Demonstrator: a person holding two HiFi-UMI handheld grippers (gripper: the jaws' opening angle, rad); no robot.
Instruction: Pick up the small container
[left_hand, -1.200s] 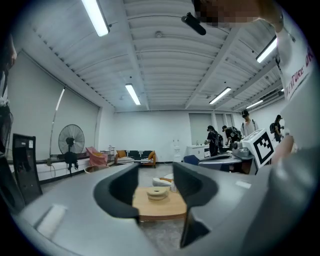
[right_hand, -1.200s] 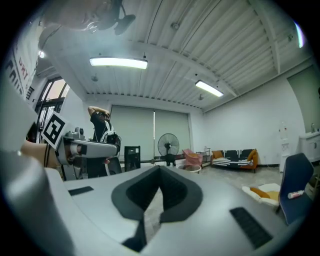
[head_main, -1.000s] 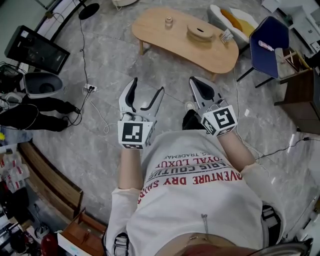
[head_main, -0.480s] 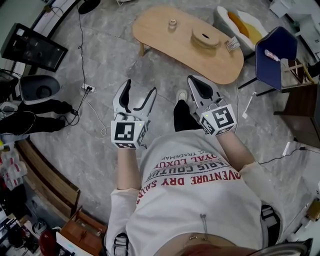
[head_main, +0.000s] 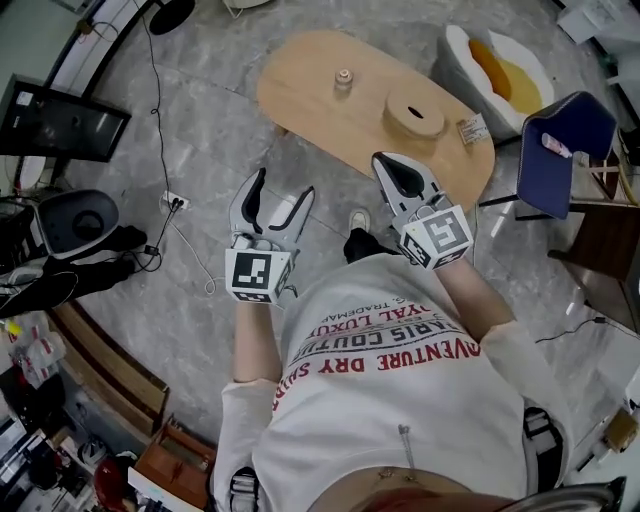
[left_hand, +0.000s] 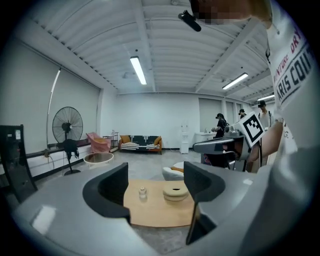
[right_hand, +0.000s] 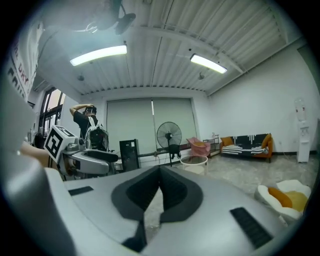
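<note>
- Overhead, the small container (head_main: 343, 79) stands on the wooden table (head_main: 300, 105), well apart from the left gripper (head_main: 284, 190) and right gripper (head_main: 392, 165) (no reach begun, I judge).
- Left gripper (left_hand: 156, 182): jaws spread, empty, framing the small container (left_hand: 143, 192) as if lining up.
- Right gripper (right_hand: 160, 175): jaws pressed together, idle.

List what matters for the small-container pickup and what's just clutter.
Job:
- small container, on the wooden table
- left gripper, open, empty
- right gripper, shut, empty

Lying about:
- round wooden disc
- blue chair
- monitor
- standing fan
</note>
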